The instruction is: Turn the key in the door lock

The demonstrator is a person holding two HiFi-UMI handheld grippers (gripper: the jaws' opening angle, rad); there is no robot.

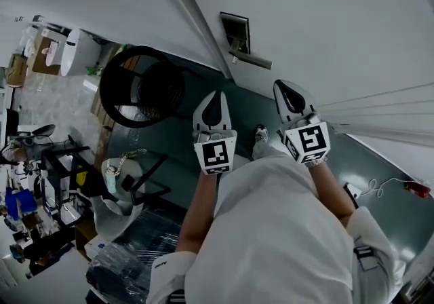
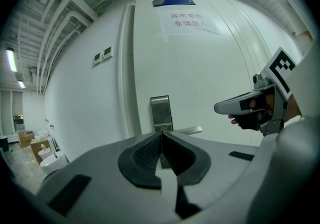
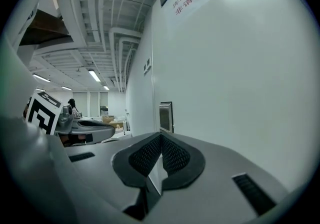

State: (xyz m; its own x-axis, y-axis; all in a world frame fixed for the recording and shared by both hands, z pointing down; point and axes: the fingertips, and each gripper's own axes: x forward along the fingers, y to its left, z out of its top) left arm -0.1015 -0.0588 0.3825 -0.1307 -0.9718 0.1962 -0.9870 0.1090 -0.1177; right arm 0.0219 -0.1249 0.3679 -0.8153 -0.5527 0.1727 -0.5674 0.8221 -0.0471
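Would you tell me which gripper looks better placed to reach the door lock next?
Left, probably: the left gripper faces the lock plate squarely, while the right gripper sees it obliquely along the door.

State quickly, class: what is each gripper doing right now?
Left gripper: closed, holding nothing.
Right gripper: closed, holding nothing.

The lock plate (image 2: 161, 113) sits on the door (image 2: 215, 78) ahead of both jaw pairs; its handle (image 2: 189, 130) sticks out just right of the jaws of the left gripper (image 1: 216, 95), with the right gripper (image 1: 281, 85) farther right
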